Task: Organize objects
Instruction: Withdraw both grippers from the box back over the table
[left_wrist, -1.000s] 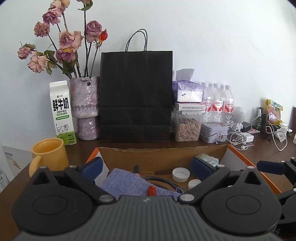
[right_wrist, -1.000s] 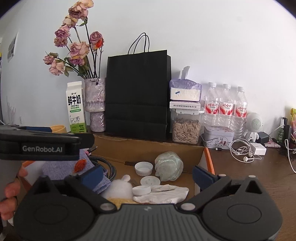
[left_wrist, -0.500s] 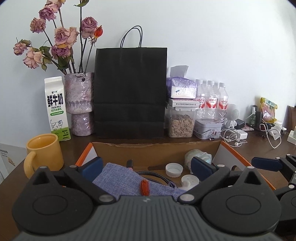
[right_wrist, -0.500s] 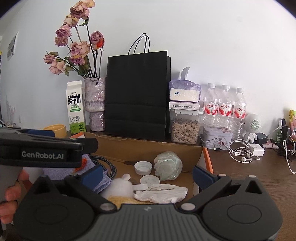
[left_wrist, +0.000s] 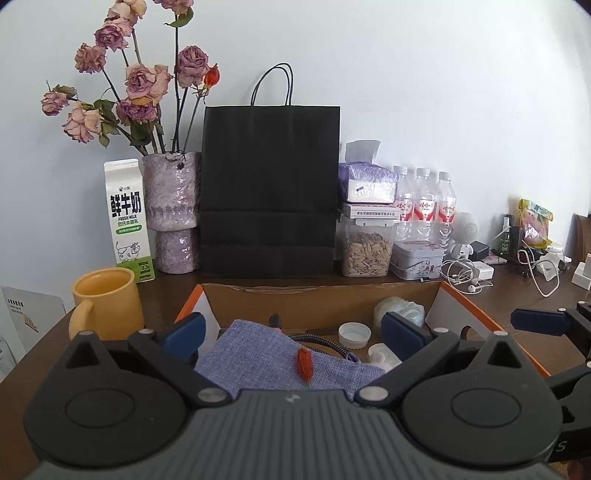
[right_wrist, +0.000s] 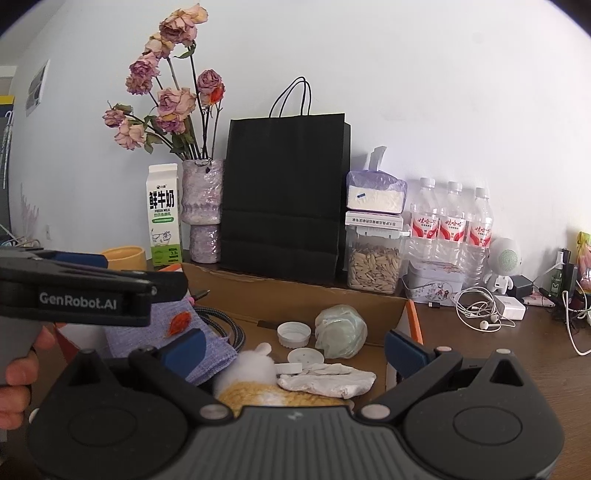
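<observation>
Your left gripper (left_wrist: 291, 330) is wide open w/ nothing in it, and the blue cloth pouch (left_wrist: 280, 354) lies right under and just ahead of it, inside the cardboard box (left_wrist: 321, 299). The pouch's long side runs across, left to right, so both fingers sit outside its edges. Left is the nearer one for it.

Your right gripper (right_wrist: 293, 347) is wide open too, empty. It hangs over the fluffy white and yellow toy (right_wrist: 258, 384) and the crumpled white cloth (right_wrist: 328, 380).

The pouch is soft, rough weave, flat, w/ a small orange tag (left_wrist: 304, 363). A braided cable (left_wrist: 325, 341) pokes out from under it, maybe tucked in; hard to tell. White plastic caps (left_wrist: 354, 334) are round and hard. The pale green wrapped lump (right_wrist: 340, 330) looks squishy.
</observation>
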